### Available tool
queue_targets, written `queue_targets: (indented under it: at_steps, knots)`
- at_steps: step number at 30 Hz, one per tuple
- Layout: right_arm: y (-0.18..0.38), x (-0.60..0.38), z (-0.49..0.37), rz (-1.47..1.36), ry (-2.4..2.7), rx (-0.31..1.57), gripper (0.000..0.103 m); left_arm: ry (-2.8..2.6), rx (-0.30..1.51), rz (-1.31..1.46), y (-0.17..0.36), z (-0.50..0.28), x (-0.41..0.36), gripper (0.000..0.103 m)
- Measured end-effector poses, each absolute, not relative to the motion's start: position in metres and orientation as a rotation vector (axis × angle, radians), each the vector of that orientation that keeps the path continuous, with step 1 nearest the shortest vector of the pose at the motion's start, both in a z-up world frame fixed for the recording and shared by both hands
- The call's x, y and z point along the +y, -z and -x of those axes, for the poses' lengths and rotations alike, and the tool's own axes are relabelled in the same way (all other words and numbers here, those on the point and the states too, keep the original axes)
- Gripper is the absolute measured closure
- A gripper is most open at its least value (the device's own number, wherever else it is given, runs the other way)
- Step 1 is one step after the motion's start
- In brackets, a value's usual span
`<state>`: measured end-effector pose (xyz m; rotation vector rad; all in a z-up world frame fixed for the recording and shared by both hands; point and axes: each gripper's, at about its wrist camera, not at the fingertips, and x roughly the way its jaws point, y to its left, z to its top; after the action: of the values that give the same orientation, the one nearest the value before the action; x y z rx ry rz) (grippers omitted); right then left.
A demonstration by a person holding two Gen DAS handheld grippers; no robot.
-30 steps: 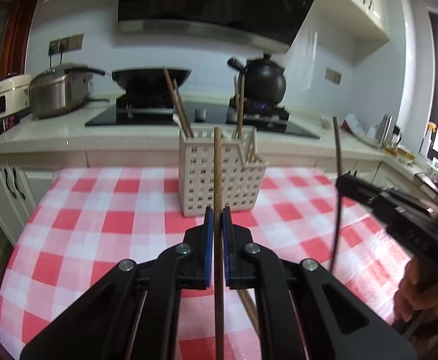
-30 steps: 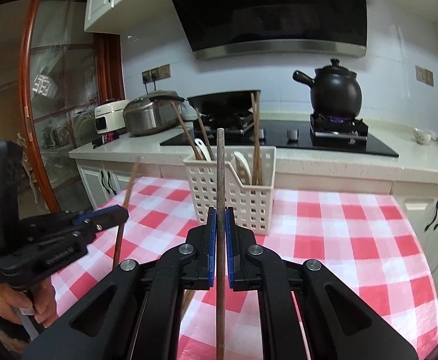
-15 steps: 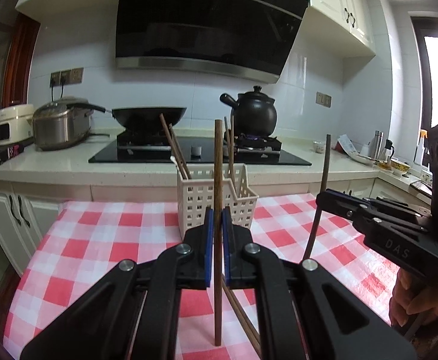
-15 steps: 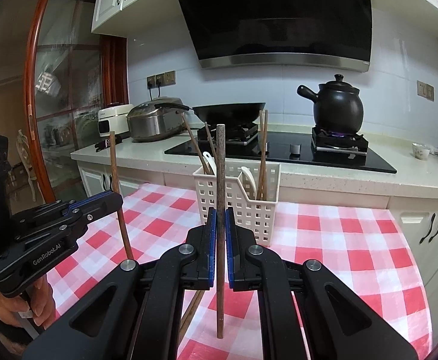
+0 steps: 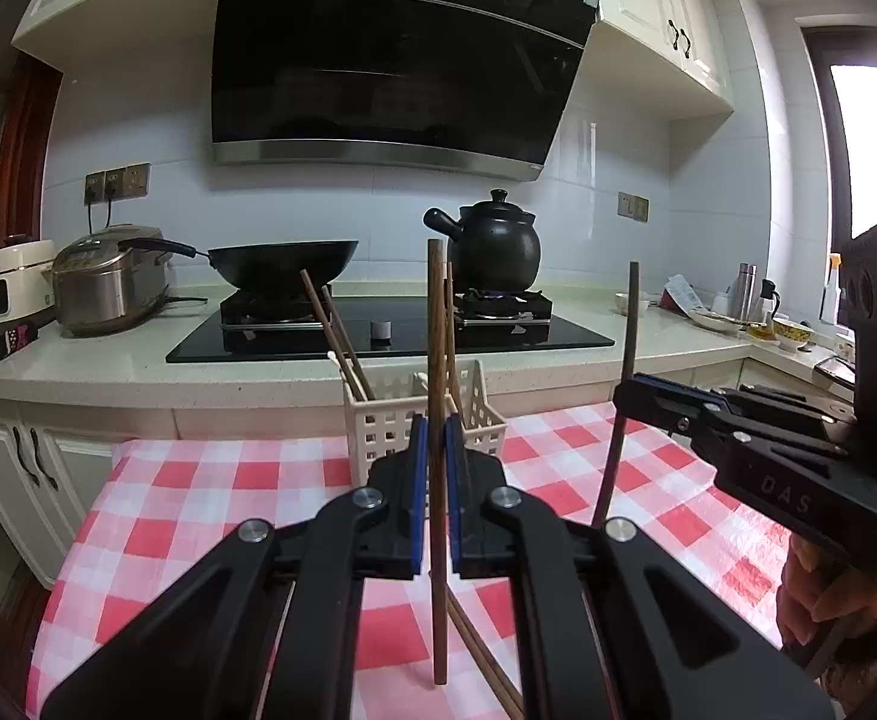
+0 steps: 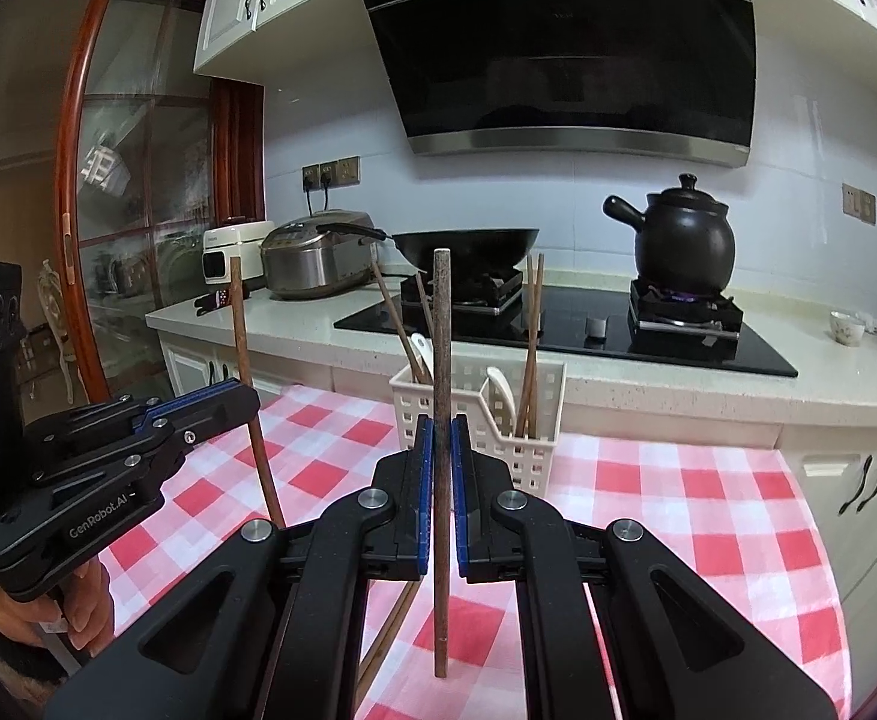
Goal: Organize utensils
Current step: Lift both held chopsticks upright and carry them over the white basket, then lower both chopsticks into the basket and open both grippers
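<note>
I am clamping one wooden chopstick (image 5: pixel 436 462) upright between my left gripper (image 5: pixel 433 468) fingers, and another chopstick (image 6: pixel 441 456) upright between my right gripper (image 6: pixel 442 468) fingers; the white utensil basket (image 6: pixel 534 414) is standing just beyond both fingertips on the checkered desk (image 6: pixel 708 516).

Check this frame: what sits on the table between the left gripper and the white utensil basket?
Only bare checkered tablecloth, per the left wrist view. The left gripper, shut on a chopstick, is lined up with the basket. More chopsticks lie under the gripper.
</note>
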<state>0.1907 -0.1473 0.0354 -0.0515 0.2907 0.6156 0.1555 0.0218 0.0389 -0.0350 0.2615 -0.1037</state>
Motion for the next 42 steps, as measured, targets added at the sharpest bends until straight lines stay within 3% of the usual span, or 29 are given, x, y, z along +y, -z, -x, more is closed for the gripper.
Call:
queue_targets:
  at_steps: [11, 27, 33, 42]
  knots:
    - [-0.069, -0.143, -0.227, 0.079, -0.614, 0.234, 0.097, 0.122, 0.214, -0.005, -0.078, -0.184, 0.023, 0.097]
    - [-0.124, -0.127, -0.312, 0.065, -0.612, 0.188, 0.097, 0.091, 0.080, -0.003, -0.174, -0.269, 0.034, 0.097]
    - [-0.123, -0.115, -0.337, 0.081, -0.607, 0.195, 0.097, 0.060, 0.082, 0.040, -0.171, -0.309, 0.045, 0.097]
    - [-0.098, -0.099, -0.371, 0.091, -0.627, 0.264, 0.097, 0.051, 0.174, 0.093, -0.126, -0.351, 0.056, 0.097]
